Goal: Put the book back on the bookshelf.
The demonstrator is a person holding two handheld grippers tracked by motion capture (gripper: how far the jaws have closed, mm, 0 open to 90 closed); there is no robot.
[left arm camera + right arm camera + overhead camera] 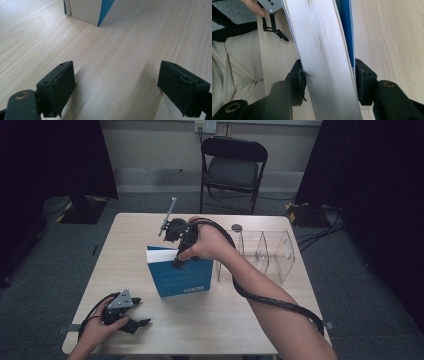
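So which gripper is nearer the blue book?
Right. The right gripper comes down over the upright blue book, with a jaw on each side of its pages. The left gripper rests open on the table, apart from it.

L hand-held gripper [137,319] open, R [181,261] prob. clamped.

A pale wooden table [210,330] stood on grey carpet [45,270], its top lit softly from above. Beyond its far edge a black folding chair [233,167] faced the table, backed by a light wall [150,145] with a socket plate [205,126] near the top. Black curtains [50,155] hung at both sides of the room, darkening the corners. Cables [315,232] trailed over the floor past the table's far right corner, and yellow-and-black tape [295,215] marked a stand base there.
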